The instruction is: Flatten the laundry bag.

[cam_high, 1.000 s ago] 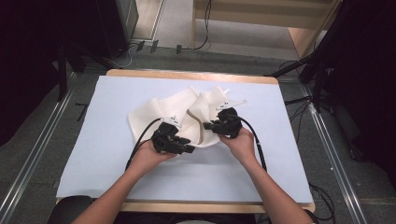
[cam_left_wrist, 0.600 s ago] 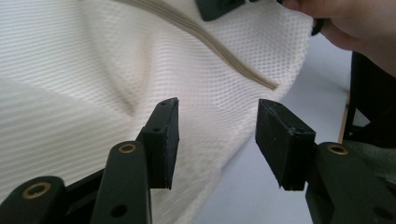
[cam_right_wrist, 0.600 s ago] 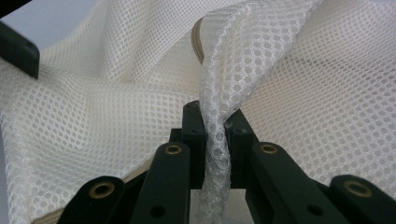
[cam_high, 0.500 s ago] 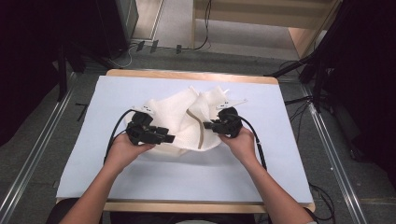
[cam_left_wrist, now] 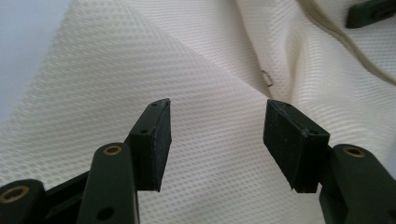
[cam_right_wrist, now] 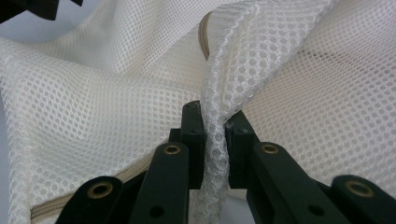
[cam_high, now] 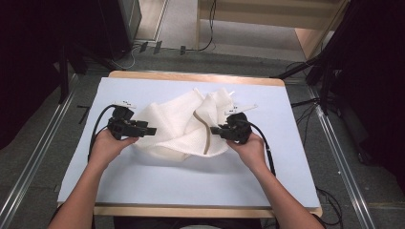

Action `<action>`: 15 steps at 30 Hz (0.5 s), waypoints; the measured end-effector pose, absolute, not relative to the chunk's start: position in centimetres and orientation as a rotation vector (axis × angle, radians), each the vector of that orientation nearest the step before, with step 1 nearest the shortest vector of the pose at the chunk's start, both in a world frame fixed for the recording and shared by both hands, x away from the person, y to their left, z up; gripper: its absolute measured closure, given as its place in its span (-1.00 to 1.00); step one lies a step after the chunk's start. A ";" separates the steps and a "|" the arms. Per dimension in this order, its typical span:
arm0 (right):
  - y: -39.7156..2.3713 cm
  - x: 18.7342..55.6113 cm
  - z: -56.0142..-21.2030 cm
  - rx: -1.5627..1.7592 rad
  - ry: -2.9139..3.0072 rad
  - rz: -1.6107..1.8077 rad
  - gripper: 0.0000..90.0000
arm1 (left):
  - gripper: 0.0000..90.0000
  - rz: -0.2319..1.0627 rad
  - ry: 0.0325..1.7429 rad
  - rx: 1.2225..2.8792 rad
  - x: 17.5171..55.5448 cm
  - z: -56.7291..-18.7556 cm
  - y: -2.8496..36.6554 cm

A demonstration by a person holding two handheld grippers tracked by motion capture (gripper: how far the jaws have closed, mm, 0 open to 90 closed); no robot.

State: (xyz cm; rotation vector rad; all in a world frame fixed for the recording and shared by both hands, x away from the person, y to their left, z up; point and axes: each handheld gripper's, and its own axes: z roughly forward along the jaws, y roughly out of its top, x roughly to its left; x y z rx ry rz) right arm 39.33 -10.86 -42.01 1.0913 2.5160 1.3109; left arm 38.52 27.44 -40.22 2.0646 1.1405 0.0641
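Right gripper view shows the right hand-held gripper (cam_right_wrist: 215,135) pinching a mesh bag (cam_right_wrist: 116,107) fold; the left hand-held gripper (cam_left_wrist: 217,140), jaws just opening, gapes over it. No writing is legible.

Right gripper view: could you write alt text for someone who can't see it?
The right gripper is shut on a bunched fold of a white mesh fabric bag, its two black jaws rising from the bottom and pinching the netting between them. A beige zipper band runs along the mesh behind the fold.
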 end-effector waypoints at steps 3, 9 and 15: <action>-11.3 38.8 -41.8 1.087 2.507 1.319 0.84 | -0.06 0.087 1.167 2.056 39.0 -40.4 28.3; -12.4 37.5 -41.3 1.097 2.489 1.336 0.84 | -0.08 0.124 1.203 2.028 40.0 -40.7 29.8; -13.4 35.9 -41.0 1.102 2.472 1.342 0.83 | -0.09 0.165 1.241 2.029 41.1 -41.3 30.8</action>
